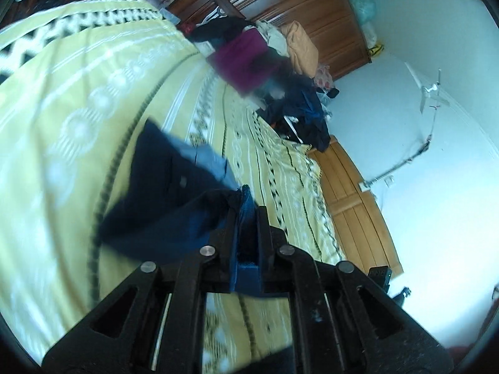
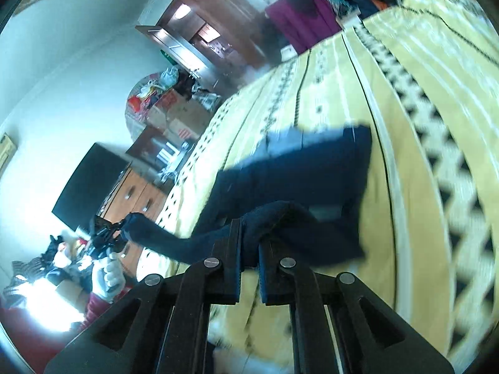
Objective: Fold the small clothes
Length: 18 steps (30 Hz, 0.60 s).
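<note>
A small dark navy garment (image 1: pixel 168 193) with a lighter blue part hangs in the air above the yellow patterned bedspread (image 1: pixel 78 99). My left gripper (image 1: pixel 248 215) is shut on one edge of it. My right gripper (image 2: pixel 249 237) is shut on another edge of the same garment (image 2: pixel 299 174), which droops between the two. In the right wrist view the left gripper (image 2: pixel 120 229), held by a white-gloved hand (image 2: pixel 107 275), shows at the far left with the cloth stretched to it. Both views are motion-blurred.
A pile of other clothes (image 1: pixel 265 62), among them a magenta piece (image 2: pixel 302 21), lies at the far end of the bed. A wooden wardrobe (image 1: pixel 299 6) and footboard (image 1: pixel 358 199) border the bed. A dresser with a dark screen (image 2: pixel 90 184) stands beside it.
</note>
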### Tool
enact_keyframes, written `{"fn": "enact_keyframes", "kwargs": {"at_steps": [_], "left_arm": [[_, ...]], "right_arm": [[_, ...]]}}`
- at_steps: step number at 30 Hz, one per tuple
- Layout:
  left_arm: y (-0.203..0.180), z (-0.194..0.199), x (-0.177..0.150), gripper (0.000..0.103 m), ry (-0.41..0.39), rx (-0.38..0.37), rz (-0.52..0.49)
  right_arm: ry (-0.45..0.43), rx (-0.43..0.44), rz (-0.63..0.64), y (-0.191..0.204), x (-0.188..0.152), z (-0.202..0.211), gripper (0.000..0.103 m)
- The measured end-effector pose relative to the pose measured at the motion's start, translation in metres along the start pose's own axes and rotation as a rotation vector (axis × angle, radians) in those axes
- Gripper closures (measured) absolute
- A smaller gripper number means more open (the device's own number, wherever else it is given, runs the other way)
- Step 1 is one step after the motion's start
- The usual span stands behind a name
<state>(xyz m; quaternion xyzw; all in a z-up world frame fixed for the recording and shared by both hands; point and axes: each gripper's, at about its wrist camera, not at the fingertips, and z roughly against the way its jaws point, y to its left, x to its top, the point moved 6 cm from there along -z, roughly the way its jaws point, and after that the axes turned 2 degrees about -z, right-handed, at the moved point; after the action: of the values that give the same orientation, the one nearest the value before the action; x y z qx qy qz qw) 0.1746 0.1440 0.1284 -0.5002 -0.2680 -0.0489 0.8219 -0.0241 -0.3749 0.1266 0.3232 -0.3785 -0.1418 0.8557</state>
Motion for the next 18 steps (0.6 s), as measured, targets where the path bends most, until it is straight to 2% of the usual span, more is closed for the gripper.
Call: {"fn": "enact_keyframes", "kwargs": {"at_steps": [2,4,5,6,8,10,11,12,14,16,17,18], "left_arm": [[0.010,-0.036,0.025,0.093,0.015,0.039,-0.019],[0.031,-0.067,0.039,0.090,0.029,0.074,0.009],[0.046,-0.086,0.044,0.088,0.044,0.102,0.017],[0.063,-0.110,0.046,0.080,0.071,0.159,0.000],[0.116,-0.147,0.044,0.068,0.117,0.291,0.050],[0.164,-0.173,0.030,0.067,0.211,0.376,0.108],[0.188,-0.180,0.021,0.070,0.261,0.431,0.161],[0.198,-0.177,0.015,0.077,0.265,0.411,0.205],[0.184,-0.152,0.017,0.072,0.216,0.348,0.199],[0.165,-0.127,0.022,0.054,0.162,0.333,0.136],[0.154,-0.116,0.025,0.048,0.139,0.332,0.074],[0.139,-0.106,0.027,0.034,0.124,0.354,-0.020]], "right_arm": [[0.007,-0.016,0.004,-0.016,0.043,-0.032,0.092],[0.034,-0.050,0.009,-0.041,0.079,-0.071,0.092],[0.057,-0.064,0.010,-0.054,0.093,-0.093,0.092],[0.080,-0.096,0.024,-0.067,0.102,-0.115,0.090],[0.159,-0.156,0.040,-0.099,0.106,-0.165,0.084],[0.239,-0.224,0.013,-0.141,0.100,-0.212,0.078],[0.272,-0.252,0.000,-0.157,0.096,-0.228,0.075],[0.291,-0.285,-0.006,-0.170,0.092,-0.238,0.075],[0.257,-0.259,-0.043,-0.179,0.092,-0.237,0.075],[0.214,-0.222,-0.022,-0.168,0.094,-0.222,0.065],[0.192,-0.217,-0.005,-0.162,0.094,-0.213,0.051],[0.156,-0.207,0.015,-0.156,0.094,-0.201,0.046]]}}
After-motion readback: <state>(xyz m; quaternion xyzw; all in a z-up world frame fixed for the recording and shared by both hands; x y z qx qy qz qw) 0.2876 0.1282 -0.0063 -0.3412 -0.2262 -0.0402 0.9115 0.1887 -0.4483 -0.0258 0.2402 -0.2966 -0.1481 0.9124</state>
